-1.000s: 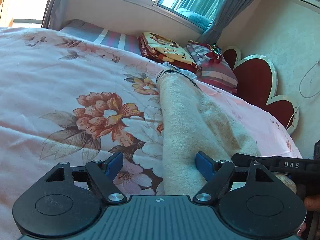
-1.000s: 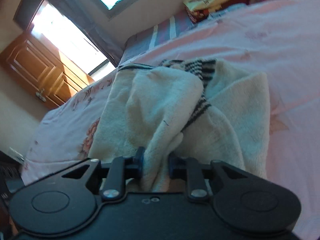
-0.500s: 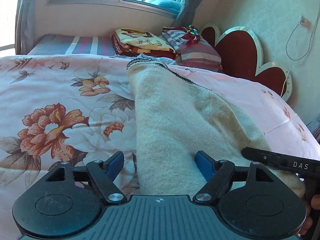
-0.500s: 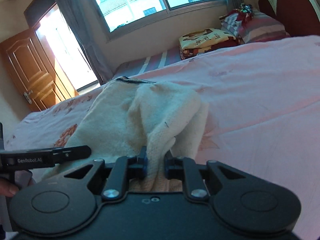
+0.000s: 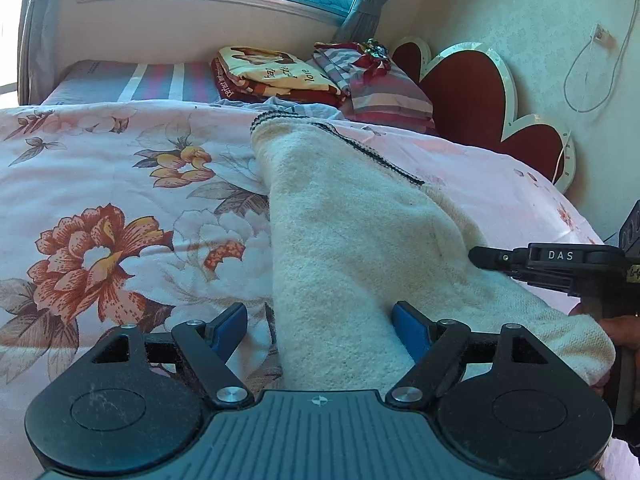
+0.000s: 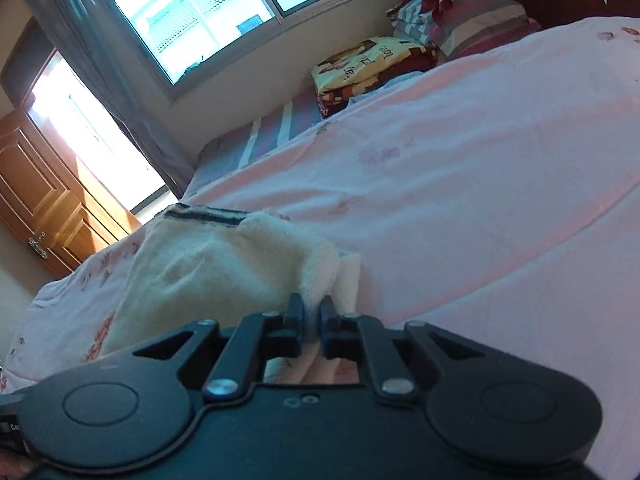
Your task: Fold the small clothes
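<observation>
A cream fleece garment (image 5: 352, 240) with a dark striped hem lies lengthwise on the floral pink bed cover (image 5: 100, 184). My left gripper (image 5: 318, 328) stands open over its near end, the cloth filling most of the gap between the blue pads, the left pad clear of it. At the garment's right edge my right gripper (image 5: 520, 260) shows from the side, held by a hand. In the right wrist view the right gripper (image 6: 311, 312) has its jaws closing, narrowed onto a fold of the garment (image 6: 216, 272) pinched at the fingertips.
A folded printed blanket (image 5: 276, 76) and a striped pillow (image 5: 384, 88) sit at the head of the bed by the red heart-shaped headboard (image 5: 472, 96). A window runs along the far wall and a wooden door (image 6: 36, 200) stands beyond the bed's far side.
The right gripper has carried its fold of fleece across and lower, covering the striped part, and its jaws have narrowed. The left gripper shifted over the garment's near end, then held still.
</observation>
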`<state>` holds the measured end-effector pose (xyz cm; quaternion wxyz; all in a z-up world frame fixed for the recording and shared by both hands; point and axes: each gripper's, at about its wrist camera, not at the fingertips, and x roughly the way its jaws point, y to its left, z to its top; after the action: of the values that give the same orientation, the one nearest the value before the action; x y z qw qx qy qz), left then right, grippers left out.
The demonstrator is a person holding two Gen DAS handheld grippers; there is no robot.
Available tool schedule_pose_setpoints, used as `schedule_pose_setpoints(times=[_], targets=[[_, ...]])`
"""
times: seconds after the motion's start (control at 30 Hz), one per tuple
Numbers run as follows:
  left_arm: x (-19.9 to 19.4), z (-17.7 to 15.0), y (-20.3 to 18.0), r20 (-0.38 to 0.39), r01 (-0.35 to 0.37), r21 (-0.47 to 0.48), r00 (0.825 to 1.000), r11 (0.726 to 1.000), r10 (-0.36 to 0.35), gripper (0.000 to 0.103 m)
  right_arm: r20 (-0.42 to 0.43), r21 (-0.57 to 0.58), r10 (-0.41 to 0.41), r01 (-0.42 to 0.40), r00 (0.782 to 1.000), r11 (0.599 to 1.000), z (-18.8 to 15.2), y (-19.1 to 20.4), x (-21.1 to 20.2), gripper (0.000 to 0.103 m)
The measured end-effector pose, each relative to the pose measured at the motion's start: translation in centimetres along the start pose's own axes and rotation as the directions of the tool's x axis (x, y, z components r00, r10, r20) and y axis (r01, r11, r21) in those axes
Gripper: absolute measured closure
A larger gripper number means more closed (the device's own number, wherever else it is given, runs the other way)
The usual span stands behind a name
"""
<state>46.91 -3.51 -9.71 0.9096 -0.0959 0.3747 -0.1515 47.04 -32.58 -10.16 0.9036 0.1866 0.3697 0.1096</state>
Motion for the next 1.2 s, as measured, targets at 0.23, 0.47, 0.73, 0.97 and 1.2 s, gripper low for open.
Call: schedule_pose_setpoints(times=[0.23,0.47,0.73,0.97,1.2], targets=[[-6.4,-1.1,-0.6,0.167,0.016,0.004,0.986,1.0,-0.016,0.023,0.141,-0.172,0.062,-0.037,0.988,0.984,-2.0,4.6,-8.2,0.078],[-9.4,-4.7,-3.8,0.198,0.098,0.209,0.97,0.973,-0.141,0.042,0.121,-0.483,0.134,-0.059,0.984,0.874,-8.3,9.8,-11.2,0.082],[-8.7,-6.7,-5.1,0.132,0.037,0.317,0.988,0.948,-0.082,0.042,0.073,-0.536,0.028,0.015,0.997,0.844,-10.6,9.3,-9.5,0.088],[-8.3,-7.5,-6.1,0.118,-0.002,0.393,0.992,0.92,-0.048,0.041,0.073,-0.5,-0.022,0.055,0.997,0.864,-11.9,7.9,-8.1,0.095],[-11.2,-5.2,-5.8,0.207,0.027,0.313,0.974,0.949,-0.096,0.041,0.173,-0.462,0.046,0.039,0.984,0.886,-9.6,9.4,-11.1,0.08]])
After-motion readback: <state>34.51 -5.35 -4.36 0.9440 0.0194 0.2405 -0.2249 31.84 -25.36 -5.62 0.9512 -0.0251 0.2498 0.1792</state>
